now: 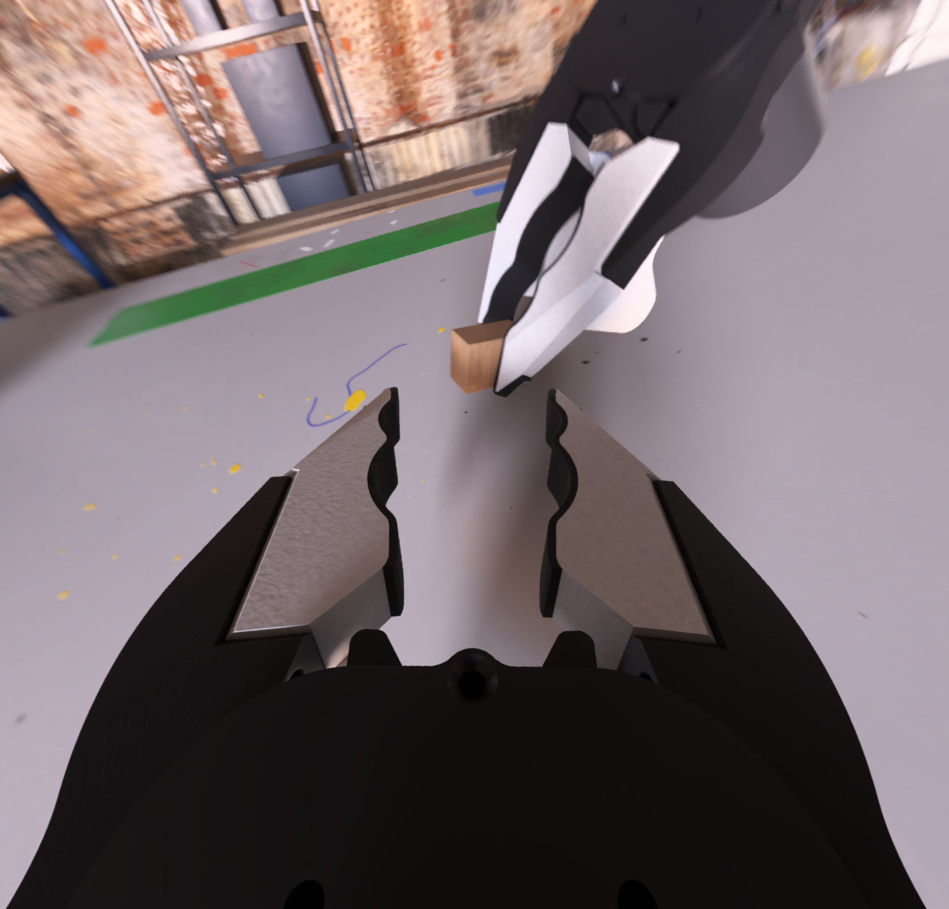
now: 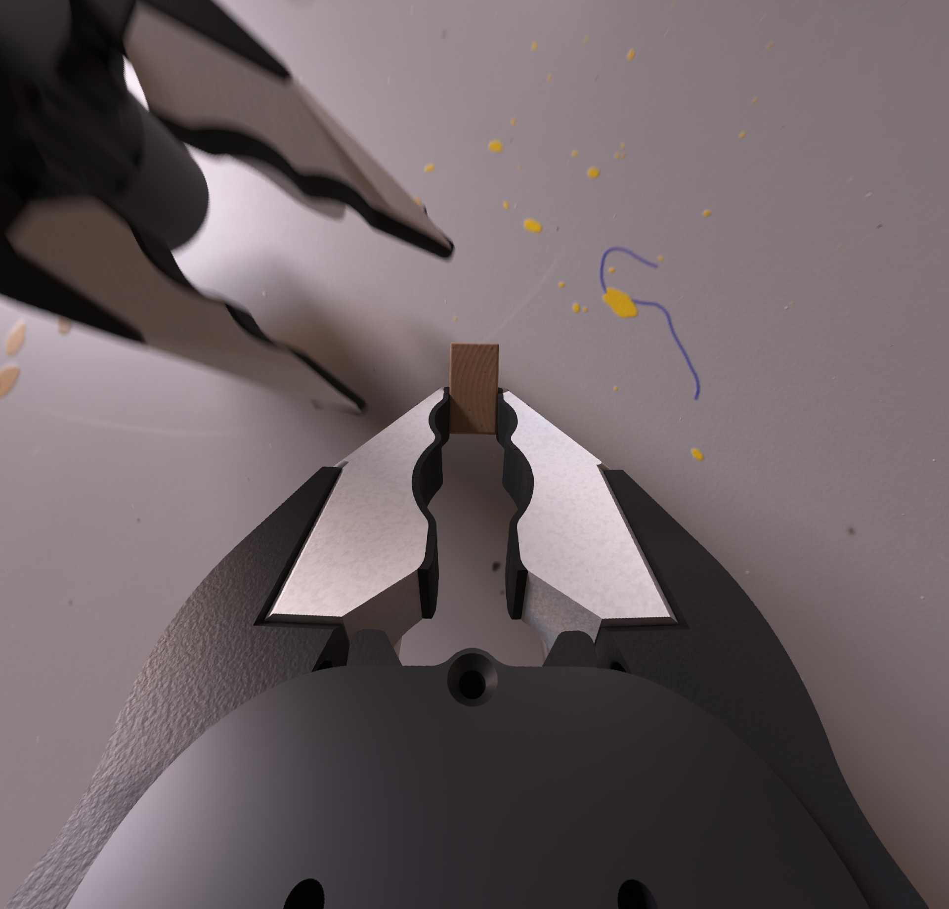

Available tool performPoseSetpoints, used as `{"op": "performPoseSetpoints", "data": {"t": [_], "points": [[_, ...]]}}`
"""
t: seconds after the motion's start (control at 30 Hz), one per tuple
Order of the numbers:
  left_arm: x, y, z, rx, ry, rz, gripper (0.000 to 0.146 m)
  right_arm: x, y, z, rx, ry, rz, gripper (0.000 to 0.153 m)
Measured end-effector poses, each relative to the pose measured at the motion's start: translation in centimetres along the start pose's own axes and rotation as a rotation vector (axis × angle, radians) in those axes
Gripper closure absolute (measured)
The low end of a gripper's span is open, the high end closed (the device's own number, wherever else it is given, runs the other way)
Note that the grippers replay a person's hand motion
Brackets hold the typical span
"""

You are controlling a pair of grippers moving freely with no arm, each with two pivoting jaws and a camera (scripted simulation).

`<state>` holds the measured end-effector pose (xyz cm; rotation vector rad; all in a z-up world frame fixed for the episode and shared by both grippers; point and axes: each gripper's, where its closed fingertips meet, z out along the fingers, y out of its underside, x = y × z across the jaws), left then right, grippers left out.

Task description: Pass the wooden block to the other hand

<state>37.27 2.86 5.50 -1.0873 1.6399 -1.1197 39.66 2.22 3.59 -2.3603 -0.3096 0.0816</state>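
Wooden block [image 2: 473, 389]: pinched at the fingertips of the right gripper [image 2: 473, 396], long axis running forward past the tips, above the grey paint-flecked surface [image 2: 770, 473]. Left gripper [image 1: 472, 399]: spread, empty, near the block. No legible writing. Left wrist view alone shows the brick wall [image 1: 421, 37], shelving [image 1: 277, 114] and green strip [image 1: 308, 273].

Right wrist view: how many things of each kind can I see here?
Wooden block: 1
Grippers: 2, the right gripper and the left gripper
Grey table: 1
Blue scribble: 1
Total: 5
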Motion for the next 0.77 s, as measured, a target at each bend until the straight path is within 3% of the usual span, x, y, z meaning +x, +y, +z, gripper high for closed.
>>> {"op": "performPoseSetpoints", "data": {"t": [0.13, 0.23, 0.37, 0.57, 0.77], "points": [[-1.3, -0.9, -1.8, 0.059, 0.14, -0.122, 0.095, 0.0, 1.2, 0.3, -0.117, -0.035, -0.067, 0.136], [-1.6, 0.0, -1.2, -0.022, 0.18, 0.012, 0.105, -0.1, 1.7, 0.6, -0.171, -0.062, -0.1, 0.136], [-0.8, 1.6, 0.8, -0.158, 0.242, 0.207, 0.106, -0.3, 2.2, 0.9, -0.202, -0.1, -0.127, 0.136], [0.8, 1.5, 2.1, -0.124, 0.415, 0.12, 0.117, -0.2, 2.7, 1.1, -0.219, -0.115, -0.128, 0.136], [0.7, 2.2, 2.8, -0.203, 0.408, 0.103, 0.132, -0.2, 2.7, 1.1, -0.221, -0.132, -0.135, 0.136]]}}
